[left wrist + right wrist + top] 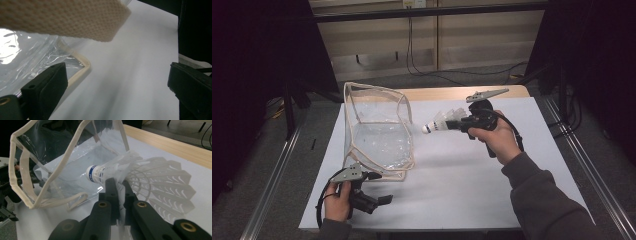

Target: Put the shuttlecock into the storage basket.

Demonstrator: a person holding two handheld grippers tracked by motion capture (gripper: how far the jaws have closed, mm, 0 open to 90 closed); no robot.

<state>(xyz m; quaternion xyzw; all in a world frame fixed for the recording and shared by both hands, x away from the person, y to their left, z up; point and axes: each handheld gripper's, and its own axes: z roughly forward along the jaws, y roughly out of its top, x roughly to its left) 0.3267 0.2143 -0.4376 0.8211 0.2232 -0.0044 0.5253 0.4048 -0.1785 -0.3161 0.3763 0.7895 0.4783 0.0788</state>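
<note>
R hand-held gripper (117,185) clamping shuttlecock (110,171), near clear bag (50,165)

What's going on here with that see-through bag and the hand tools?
A person at a white table holds a gripper in each hand. The right gripper is shut on the skirt of a white shuttlecock, holding it up in the air with its cork tip pointing toward the clear plastic bag. The bag stands open, its mouth facing the shuttlecock. The left gripper sits open and holds nothing, low by the bag's near corner.
</note>
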